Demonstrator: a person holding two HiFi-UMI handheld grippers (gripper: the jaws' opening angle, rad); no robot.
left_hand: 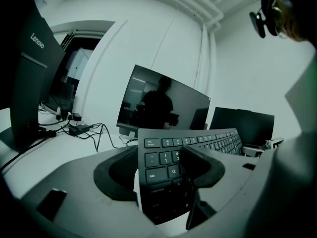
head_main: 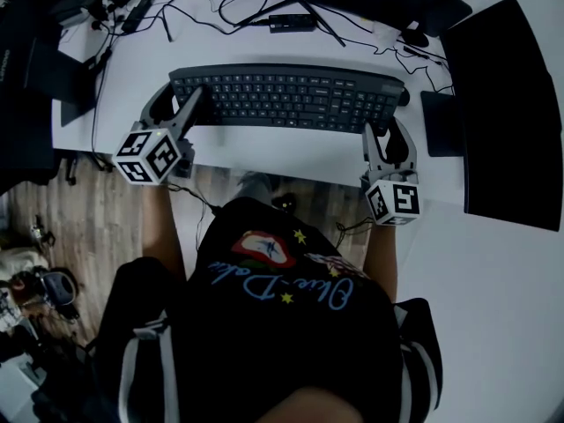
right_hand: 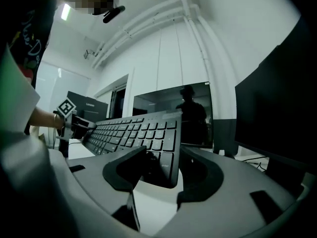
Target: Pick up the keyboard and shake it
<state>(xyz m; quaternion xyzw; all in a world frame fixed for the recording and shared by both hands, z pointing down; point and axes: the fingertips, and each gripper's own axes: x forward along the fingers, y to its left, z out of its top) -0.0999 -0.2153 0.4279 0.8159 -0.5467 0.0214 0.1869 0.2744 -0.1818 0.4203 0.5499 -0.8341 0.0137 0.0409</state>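
A black keyboard (head_main: pixel 291 98) hangs lengthwise over the white desk (head_main: pixel 282 152), held at both ends. My left gripper (head_main: pixel 179 106) is shut on its left end; in the left gripper view the keyboard (left_hand: pixel 198 143) stands on edge between the jaws of the left gripper (left_hand: pixel 163 175), near the tab and esc keys. My right gripper (head_main: pixel 388 130) is shut on the right end; the right gripper view shows the keyboard (right_hand: pixel 133 130) clamped at its corner by the right gripper (right_hand: pixel 161 170), with the left gripper (right_hand: pixel 74 125) at the far end.
A dark monitor (left_hand: pixel 163 105) stands behind the keyboard, and a Lenovo-marked screen back (left_hand: pixel 29 73) is at the left. Cables and a power adapter (head_main: pixel 291 22) lie at the back of the desk. A large black panel (head_main: pixel 507 113) is at the right.
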